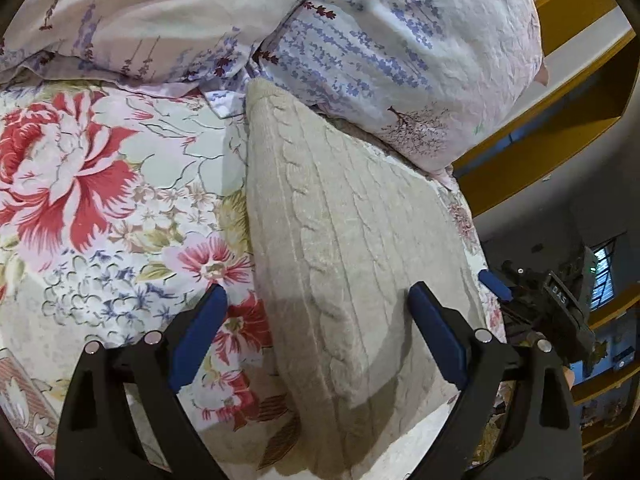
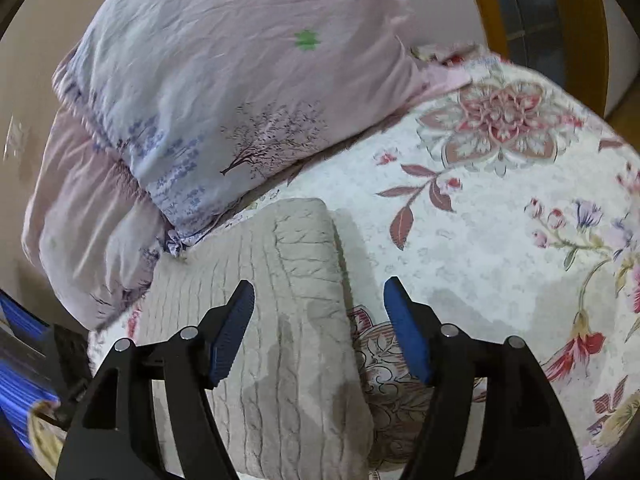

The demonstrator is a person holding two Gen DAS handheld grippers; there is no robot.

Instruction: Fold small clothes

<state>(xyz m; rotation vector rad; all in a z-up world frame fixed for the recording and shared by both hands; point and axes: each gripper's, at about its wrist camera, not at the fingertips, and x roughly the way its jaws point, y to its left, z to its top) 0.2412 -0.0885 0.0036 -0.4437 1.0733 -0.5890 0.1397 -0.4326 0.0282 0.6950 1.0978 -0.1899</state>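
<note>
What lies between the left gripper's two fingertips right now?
In the left wrist view, the open left gripper spans the beige cable-knit garment and a strip of floral bedsheet.

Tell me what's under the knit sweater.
The sweater lies on the floral bedspread, which shows on both sides of it. Its far end reaches the pillow. Anything beneath or inside its folds is covered and cannot be seen.

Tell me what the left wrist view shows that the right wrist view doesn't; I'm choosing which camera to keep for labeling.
Only the left wrist view shows the big red peony print, the yellow wooden frame and a window. Only the right wrist view shows the pink medallion print and the green mark on the pillow. Both show the beige cable-knit garment lying folded on the floral bedsheet, the lavender-print pillow, and an open gripper, left and right.
</note>
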